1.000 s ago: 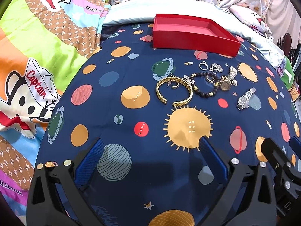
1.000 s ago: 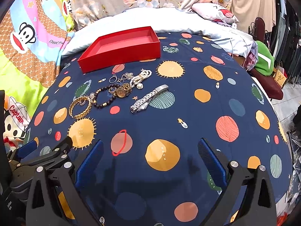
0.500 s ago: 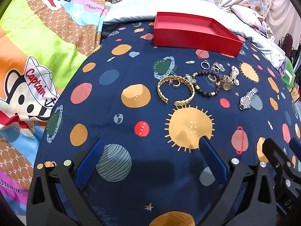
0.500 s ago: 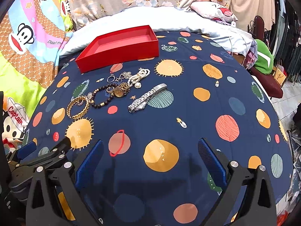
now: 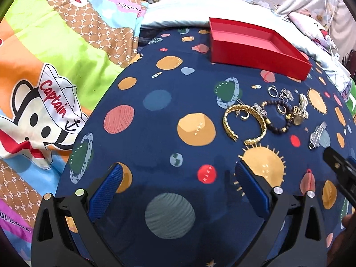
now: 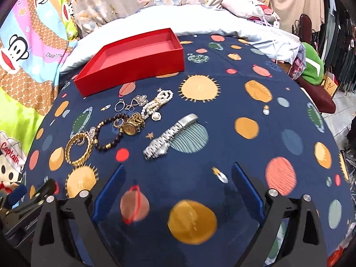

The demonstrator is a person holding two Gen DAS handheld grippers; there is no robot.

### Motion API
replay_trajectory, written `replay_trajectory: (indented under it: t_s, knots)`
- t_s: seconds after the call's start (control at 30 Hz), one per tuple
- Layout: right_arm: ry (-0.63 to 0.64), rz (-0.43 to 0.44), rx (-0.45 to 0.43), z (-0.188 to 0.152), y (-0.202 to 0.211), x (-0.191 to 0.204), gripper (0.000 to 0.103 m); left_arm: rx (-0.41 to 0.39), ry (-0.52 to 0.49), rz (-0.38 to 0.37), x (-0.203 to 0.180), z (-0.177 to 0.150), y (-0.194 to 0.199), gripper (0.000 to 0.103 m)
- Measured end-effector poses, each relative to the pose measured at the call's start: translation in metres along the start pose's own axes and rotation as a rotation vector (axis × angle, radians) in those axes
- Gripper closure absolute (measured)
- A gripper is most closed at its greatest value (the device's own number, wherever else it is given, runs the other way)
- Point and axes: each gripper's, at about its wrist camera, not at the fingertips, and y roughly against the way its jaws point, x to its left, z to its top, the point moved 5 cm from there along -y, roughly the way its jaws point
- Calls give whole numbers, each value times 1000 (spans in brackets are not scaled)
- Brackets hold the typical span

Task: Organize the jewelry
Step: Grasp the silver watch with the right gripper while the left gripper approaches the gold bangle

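A shallow red cardboard box [image 6: 133, 66] with no lid sits open and empty at the far side of the dark blue planet-print cloth [image 6: 222, 133]. In front of the box lies a little heap of jewelry. A thick gold braided bangle [image 6: 78, 149] lies flat at the left end. Next to it is a bracelet of dark round beads [image 6: 109, 133] in a loop. A small gold watch [image 6: 130, 128] rests against the beads. A string of white pearls [image 6: 156, 104] is bunched up just behind the watch. Small silver rings and charms [image 6: 131, 103] lie near the box. A silver metal-link watch [image 6: 169, 136] lies stretched out by itself on the right.
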Motion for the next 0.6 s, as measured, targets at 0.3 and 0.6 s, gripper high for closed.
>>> replay_trajectory:
  t_s: [0.3,0.6]
  knots:
    - [-18,-16,29,7,-34,13,29,20,14,-28,5,6,-10,5]
    - [32,-62,-10,12,-39,14,47,21,4,-51,-4,10,-14,5]
